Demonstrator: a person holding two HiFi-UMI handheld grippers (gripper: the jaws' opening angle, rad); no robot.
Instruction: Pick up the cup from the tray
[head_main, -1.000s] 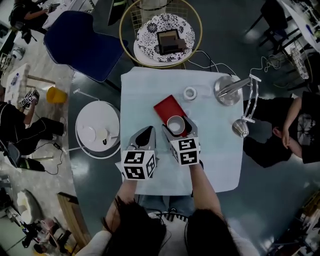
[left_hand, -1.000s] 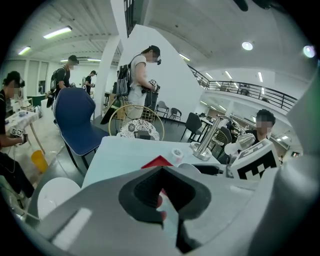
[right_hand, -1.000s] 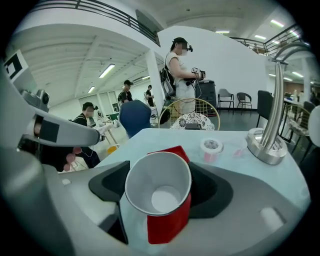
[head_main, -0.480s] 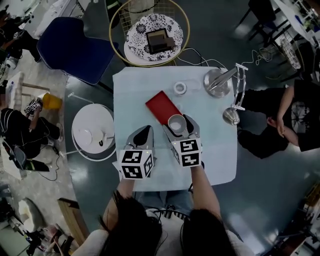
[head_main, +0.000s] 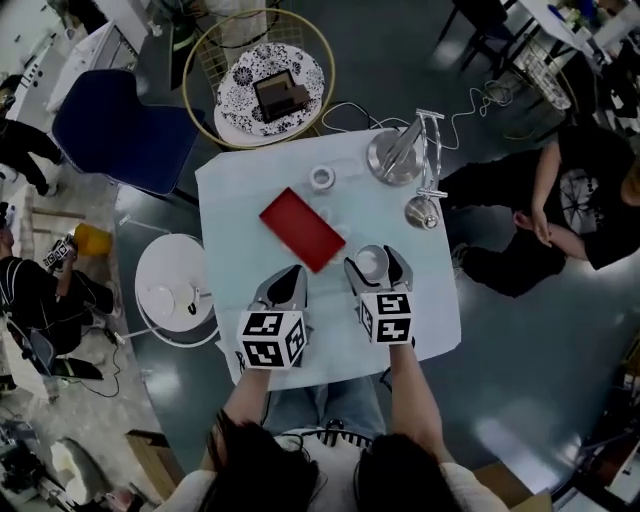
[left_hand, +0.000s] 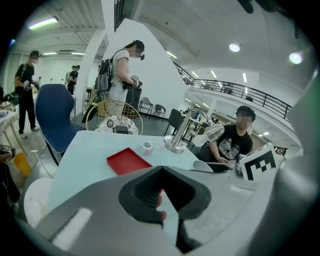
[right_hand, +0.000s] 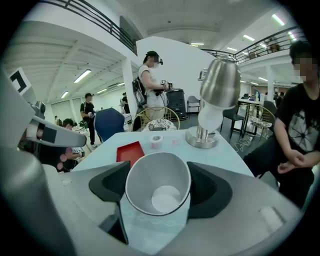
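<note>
A white paper cup (head_main: 371, 262) sits upright between the jaws of my right gripper (head_main: 372, 268), which is shut on it. The cup is held to the right of the red tray (head_main: 301, 229), apart from its near corner. In the right gripper view the cup (right_hand: 157, 182) fills the gap between both dark pads and its inside is empty; the tray (right_hand: 130, 151) lies behind it to the left. My left gripper (head_main: 288, 279) hovers by the tray's near corner, shut, with nothing held. In the left gripper view the tray (left_hand: 128, 161) is empty.
A tape roll (head_main: 322, 178) and a metal lamp with a round base (head_main: 388, 160) and head (head_main: 421, 212) stand at the far side of the pale blue table (head_main: 245, 200). A seated person (head_main: 560, 200) is close on the right. A white round stool (head_main: 168, 292) stands left.
My right gripper carried the cup from the tray's near right corner out to the right, off the tray. The left gripper stayed by the tray's near corner.
</note>
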